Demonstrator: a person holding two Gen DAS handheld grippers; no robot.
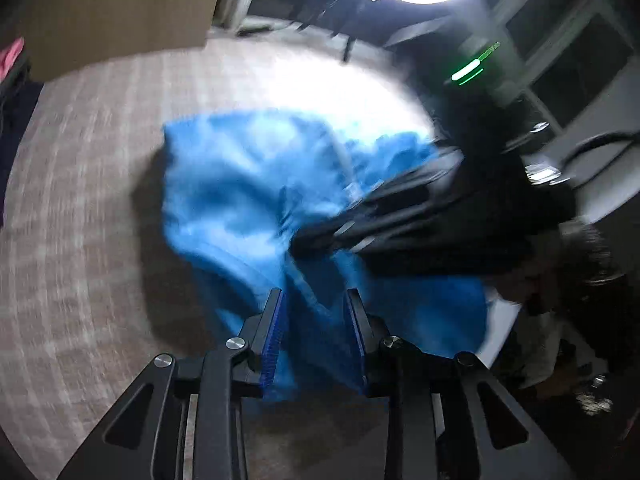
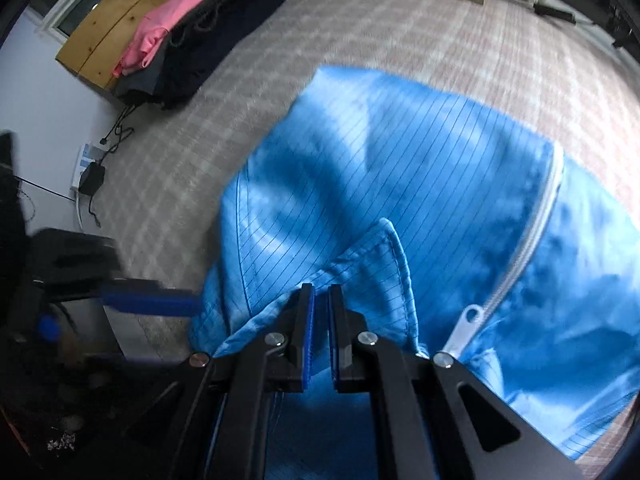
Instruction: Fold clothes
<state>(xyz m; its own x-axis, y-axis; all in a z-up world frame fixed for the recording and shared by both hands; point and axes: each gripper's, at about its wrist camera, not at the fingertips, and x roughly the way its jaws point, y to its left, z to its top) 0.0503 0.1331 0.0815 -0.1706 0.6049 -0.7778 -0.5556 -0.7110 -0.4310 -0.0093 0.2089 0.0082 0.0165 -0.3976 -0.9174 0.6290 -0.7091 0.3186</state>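
Fabric everywhere right now, so here's how it sits. The bright blue pinstriped zip-up garment [image 2: 400, 168] is half draped on the bed with the beige checked cover [image 2: 360, 20], and both of my tongs are in it along the near edge.

My right tongs [image 2: 321, 292] are pinched almost fully together on a hemmed flap of the blue cloth, which looks like a cuff or collar edge, with the white zipper [image 2: 536, 236] and its pull running off just to the right of them. So that side has a proper grip. My left tongs [image 1: 315, 296] stand only narrowly apart with a bunched fold of the same cloth between the blue pads [image 1: 274, 328]. The picture is too blurred for me to say if they're actually pressing on it, so I can't call that a hold.

The bit that matters: the bulk of the garment lies ahead of and below both tongs, stretching away across the bed, with the zipper line roughly giving its long axis, going away from me. In the left view the right tongs cross in from the right, close to my left ones, so the two grips are bunched together on one edge. My guess is that they need spreading apart along that edge before any fold lands flat.
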